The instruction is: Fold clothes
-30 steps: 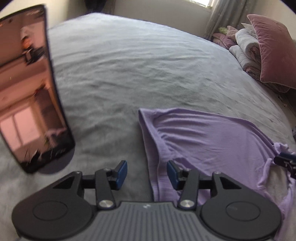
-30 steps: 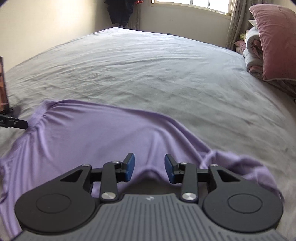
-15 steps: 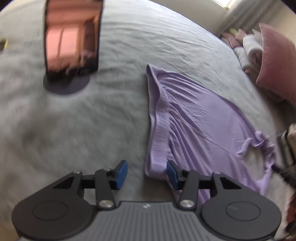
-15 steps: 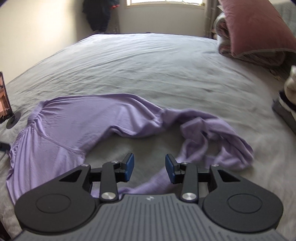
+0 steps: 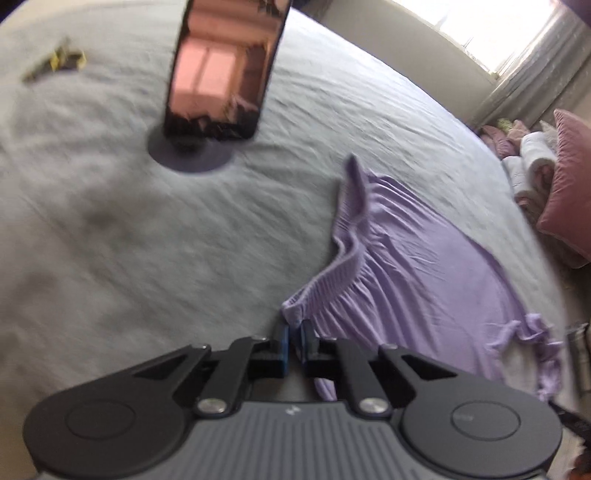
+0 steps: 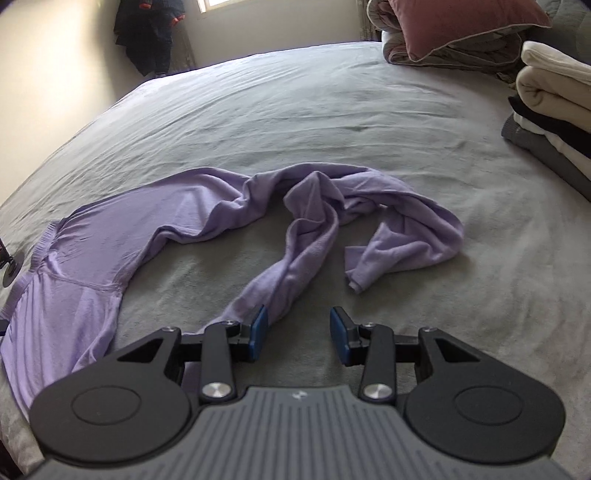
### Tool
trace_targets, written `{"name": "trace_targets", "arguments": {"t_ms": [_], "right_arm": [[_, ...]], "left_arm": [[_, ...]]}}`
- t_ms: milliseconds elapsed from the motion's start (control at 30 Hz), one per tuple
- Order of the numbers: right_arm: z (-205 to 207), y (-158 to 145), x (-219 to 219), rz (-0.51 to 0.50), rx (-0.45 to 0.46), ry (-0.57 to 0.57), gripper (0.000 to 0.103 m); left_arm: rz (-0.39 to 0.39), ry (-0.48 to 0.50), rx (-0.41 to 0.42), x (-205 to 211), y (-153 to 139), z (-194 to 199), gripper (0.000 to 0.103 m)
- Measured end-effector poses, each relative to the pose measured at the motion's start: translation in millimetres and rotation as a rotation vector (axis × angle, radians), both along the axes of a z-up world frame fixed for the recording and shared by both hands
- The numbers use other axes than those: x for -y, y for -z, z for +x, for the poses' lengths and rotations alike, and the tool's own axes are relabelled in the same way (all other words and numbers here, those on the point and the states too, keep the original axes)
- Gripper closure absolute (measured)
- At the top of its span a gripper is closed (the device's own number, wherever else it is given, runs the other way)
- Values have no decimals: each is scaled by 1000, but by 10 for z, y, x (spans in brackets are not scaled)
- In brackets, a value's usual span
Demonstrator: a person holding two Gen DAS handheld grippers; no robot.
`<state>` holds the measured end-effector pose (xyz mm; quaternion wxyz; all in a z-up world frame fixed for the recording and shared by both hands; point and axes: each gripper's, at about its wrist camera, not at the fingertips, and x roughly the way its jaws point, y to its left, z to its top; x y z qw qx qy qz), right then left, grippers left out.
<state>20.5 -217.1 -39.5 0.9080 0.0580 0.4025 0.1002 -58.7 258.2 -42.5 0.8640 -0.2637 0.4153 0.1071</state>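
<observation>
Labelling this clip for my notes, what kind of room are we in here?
Most likely a bedroom: a wide bed with a grey cover, pink pillow and a stack of folded clothes.

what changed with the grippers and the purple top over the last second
The left gripper has just been closing and now pinches the ribbed hem corner of the purple top, pulling it up in a ridge. The right gripper stayed open, now beside a sleeve. The bed is unchanged.
</observation>
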Motion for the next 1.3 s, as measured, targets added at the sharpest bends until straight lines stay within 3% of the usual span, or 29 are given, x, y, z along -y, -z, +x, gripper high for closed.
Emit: {"name": "trace_targets", "arguments": {"t_ms": [133, 233, 367, 600, 833, 1100, 1233, 1300], "right_arm": [[9, 12, 72, 10, -7, 10, 61], [23, 17, 108, 15, -8, 10, 61], [47, 25, 148, 22, -10, 13, 61], [117, 14, 216, 35, -7, 32, 61], [194, -6, 233, 56, 7, 51, 61], [238, -93, 191, 110, 128, 64, 61], [292, -109, 75, 137, 169, 11, 62], [336, -64, -13, 94, 159, -2, 62]], "left_arm": [[49, 23, -22, -39, -5, -36, 96], [75, 36, -11, -13, -52, -49, 89], [120, 68, 32, 114, -151, -72, 70], [167, 208, 91, 521, -337, 86, 58], [109, 418, 164, 1079, -309, 231, 58], [30, 650, 251, 1620, -136, 255, 60], [-14, 730, 278, 1780, -57, 214, 60], [-41, 768, 277, 1855, 2, 208, 60]]}}
